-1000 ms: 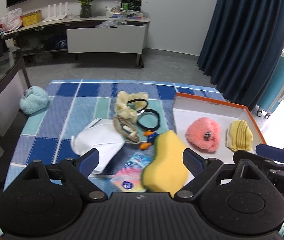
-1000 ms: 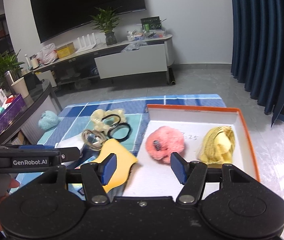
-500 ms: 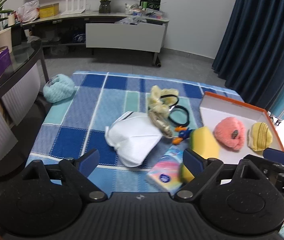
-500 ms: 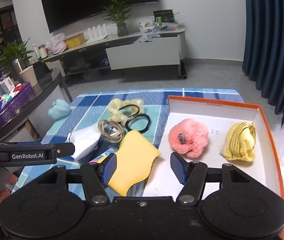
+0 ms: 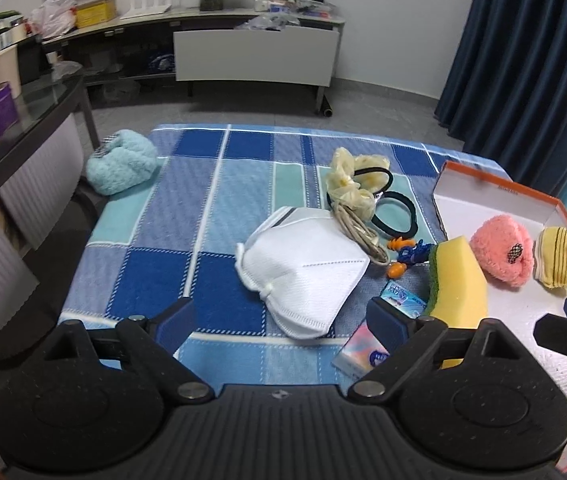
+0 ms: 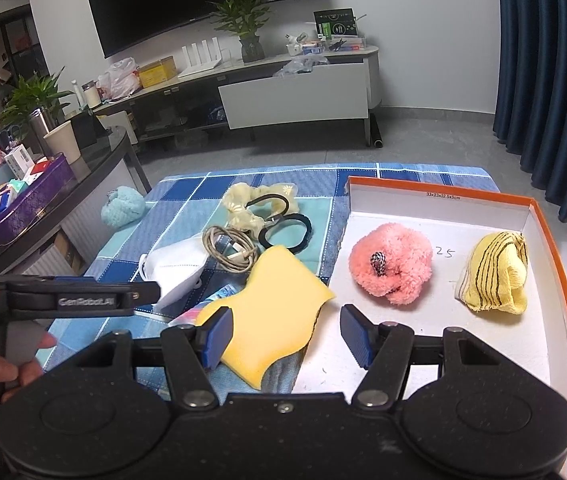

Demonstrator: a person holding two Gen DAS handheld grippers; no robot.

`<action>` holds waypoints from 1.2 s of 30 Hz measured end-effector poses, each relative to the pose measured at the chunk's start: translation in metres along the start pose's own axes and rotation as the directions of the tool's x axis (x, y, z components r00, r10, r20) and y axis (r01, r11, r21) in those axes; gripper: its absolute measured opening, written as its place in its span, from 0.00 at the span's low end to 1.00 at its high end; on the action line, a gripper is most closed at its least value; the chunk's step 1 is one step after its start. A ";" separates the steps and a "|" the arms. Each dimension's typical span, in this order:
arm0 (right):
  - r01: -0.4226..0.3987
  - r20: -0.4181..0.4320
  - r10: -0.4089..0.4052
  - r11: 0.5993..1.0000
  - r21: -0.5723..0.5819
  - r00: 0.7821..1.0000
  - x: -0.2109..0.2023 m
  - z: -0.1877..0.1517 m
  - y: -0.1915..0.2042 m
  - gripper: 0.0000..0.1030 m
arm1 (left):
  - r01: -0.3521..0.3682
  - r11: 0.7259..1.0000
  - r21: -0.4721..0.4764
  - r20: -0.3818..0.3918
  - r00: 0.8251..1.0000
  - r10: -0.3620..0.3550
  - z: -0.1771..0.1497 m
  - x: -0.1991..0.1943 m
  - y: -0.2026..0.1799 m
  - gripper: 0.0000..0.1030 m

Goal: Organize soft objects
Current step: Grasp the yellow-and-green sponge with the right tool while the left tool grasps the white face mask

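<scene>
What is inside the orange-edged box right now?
Inside the box lie a fluffy pink puff and a yellow striped cloth, apart. "25" is handwritten on the floor between them. The right gripper hides the box's near corner.

The blue checked woven cloth (image 5: pixel 211 216) looks matt; the fluffy pink plush ball (image 6: pixel 391 264) and fluffy teal plush ball (image 5: pixel 119 166) look shaggy; the yellow foam sponge (image 6: pixel 271 312) is porous; the orange-edged white cardboard box (image 6: pixel 555 264) is smooth; the white fabric face mask (image 5: pixel 303 276) is finely textured
</scene>
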State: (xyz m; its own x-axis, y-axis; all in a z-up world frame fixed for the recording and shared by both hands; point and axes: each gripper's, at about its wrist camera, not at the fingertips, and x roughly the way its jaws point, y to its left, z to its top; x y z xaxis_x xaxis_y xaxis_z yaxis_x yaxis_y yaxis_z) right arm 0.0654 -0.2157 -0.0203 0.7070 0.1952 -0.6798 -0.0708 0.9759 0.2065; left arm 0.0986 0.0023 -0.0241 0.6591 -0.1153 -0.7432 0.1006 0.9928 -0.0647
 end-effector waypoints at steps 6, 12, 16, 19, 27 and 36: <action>0.001 -0.011 -0.001 1.000 0.015 1.000 0.007 0.000 -0.004 0.70 | -0.025 0.997 0.067 -0.025 0.999 0.027 0.008 0.024 -0.008 0.92; -0.008 -0.023 0.009 1.000 0.030 1.000 0.016 -0.001 -0.003 0.70 | -0.029 0.995 0.091 -0.031 0.999 0.032 0.013 0.032 -0.013 0.92; -0.014 -0.032 0.015 0.999 0.029 0.999 0.020 -0.002 0.001 0.70 | -0.031 0.994 0.102 -0.038 0.999 0.035 0.015 0.040 -0.016 0.94; -0.022 -0.037 0.023 0.999 0.030 0.999 0.022 -0.003 0.002 0.70 | -0.068 0.989 0.135 -0.050 0.996 0.075 0.013 0.053 -0.016 0.94; -0.028 -0.073 0.030 0.999 0.031 0.997 0.030 -0.010 0.003 0.70 | -0.022 0.995 0.097 -0.046 0.999 0.027 0.017 0.067 -0.005 0.70; -0.034 -0.074 0.037 0.999 0.032 0.997 0.045 0.002 0.026 0.72 | -0.005 0.999 0.034 -0.022 1.000 0.006 0.014 0.050 0.016 0.55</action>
State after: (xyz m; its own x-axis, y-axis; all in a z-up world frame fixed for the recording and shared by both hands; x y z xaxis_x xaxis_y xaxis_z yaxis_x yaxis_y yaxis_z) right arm 0.0967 -0.1821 -0.0444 0.6496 0.2375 -0.7222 -0.0725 0.9650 0.2521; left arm 0.1441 0.0117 -0.0528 0.6432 -0.1088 -0.7579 0.1230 0.9917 -0.0381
